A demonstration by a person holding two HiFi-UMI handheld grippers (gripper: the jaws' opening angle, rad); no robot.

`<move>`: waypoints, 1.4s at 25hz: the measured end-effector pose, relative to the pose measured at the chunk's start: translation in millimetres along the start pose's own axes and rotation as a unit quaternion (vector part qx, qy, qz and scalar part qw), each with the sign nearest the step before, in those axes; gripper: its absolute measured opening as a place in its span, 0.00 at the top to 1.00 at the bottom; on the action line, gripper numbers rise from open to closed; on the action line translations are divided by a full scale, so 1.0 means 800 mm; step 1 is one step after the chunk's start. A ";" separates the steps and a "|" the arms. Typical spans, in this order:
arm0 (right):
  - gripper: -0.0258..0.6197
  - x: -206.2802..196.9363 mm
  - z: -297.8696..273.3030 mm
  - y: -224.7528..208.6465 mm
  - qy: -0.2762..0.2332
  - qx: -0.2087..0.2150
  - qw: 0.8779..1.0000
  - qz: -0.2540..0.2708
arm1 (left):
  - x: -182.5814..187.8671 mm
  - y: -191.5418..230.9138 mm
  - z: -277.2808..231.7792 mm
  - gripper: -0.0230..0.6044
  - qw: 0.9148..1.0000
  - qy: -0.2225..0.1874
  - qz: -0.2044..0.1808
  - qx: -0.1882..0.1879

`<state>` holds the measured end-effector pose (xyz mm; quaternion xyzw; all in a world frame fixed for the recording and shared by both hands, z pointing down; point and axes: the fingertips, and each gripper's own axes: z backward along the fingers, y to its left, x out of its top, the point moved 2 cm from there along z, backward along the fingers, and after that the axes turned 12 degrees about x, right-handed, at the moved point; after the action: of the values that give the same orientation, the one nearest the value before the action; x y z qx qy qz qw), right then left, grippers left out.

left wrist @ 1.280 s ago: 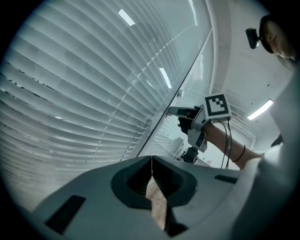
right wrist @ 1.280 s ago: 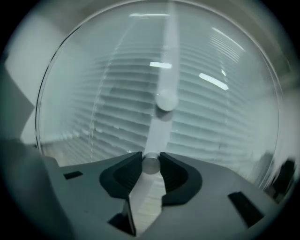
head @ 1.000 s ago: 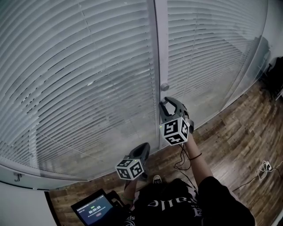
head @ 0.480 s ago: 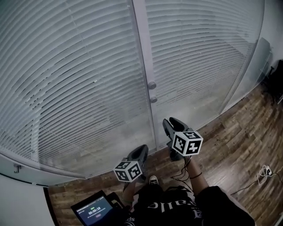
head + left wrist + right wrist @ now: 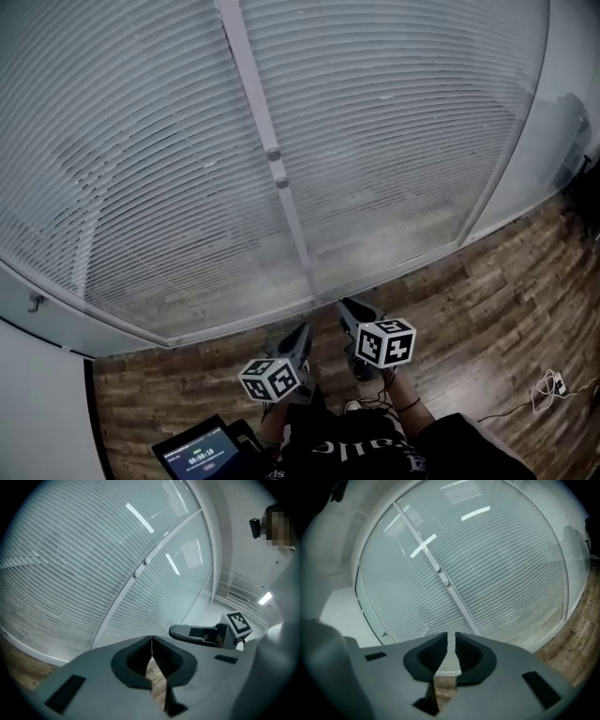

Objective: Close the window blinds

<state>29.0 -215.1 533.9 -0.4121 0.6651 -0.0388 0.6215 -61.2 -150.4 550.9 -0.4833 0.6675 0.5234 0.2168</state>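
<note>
Blinds [image 5: 141, 141]: they cover the glass wall in two panels, one on each side of a pale upright post [image 5: 253, 103]. The slats run level across both panels, and little shows through them. At this angle it is hard to say whether every slat lies fully flat. Two small round knobs [image 5: 273, 152] sit one above the other on the post, about midway up.

Left gripper [image 5: 302, 333]: it is held low, close to the person's body and over the wood floor [image 5: 487, 309], apart from the blinds. The left gripper view shows its jaws together, tips meeting in a thin line, with nothing between them. The same view shows the other gripper to its right, pointing the same way toward the glass.

Right gripper [image 5: 349, 307]: it is just beside the left one and slightly nearer the foot of the post, and it touches neither the post nor the blinds. Its jaws have just been closing and now stand at a narrow gap. Nothing is between them, and only the base of the glass wall and the floor show through the slot. The knobs appear well above and beyond the jaws in the right gripper view.

Other items: a lit screen [image 5: 199, 454] stands at the lower left near the person's feet. A loose cable [image 5: 548, 384] lies on the floor at the far right.
</note>
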 end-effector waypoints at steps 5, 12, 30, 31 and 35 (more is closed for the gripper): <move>0.88 -0.060 0.060 0.023 0.021 0.028 0.999 -0.025 | -0.063 -0.041 0.059 0.96 0.999 0.022 -0.017 0.026; 0.88 -0.117 0.111 0.066 0.045 0.049 0.997 -0.027 | -0.095 -0.058 0.131 0.96 0.999 0.009 -0.014 0.050; 0.89 -0.377 0.275 0.342 0.066 0.063 0.996 -0.014 | -0.282 -0.020 0.523 0.96 0.996 -0.021 0.046 0.078; 0.88 -0.391 0.290 0.356 0.069 0.064 0.995 -0.015 | -0.293 -0.022 0.541 0.96 0.996 -0.021 0.051 0.076; 0.88 -0.412 0.341 0.387 0.064 0.061 0.996 -0.008 | -0.311 -0.051 0.580 0.96 0.996 -0.034 0.047 0.063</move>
<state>71.5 310.9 560.2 -0.3754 0.6965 -0.1102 0.6015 -16.6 375.4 562.8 -0.4186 0.7135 0.5061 0.2439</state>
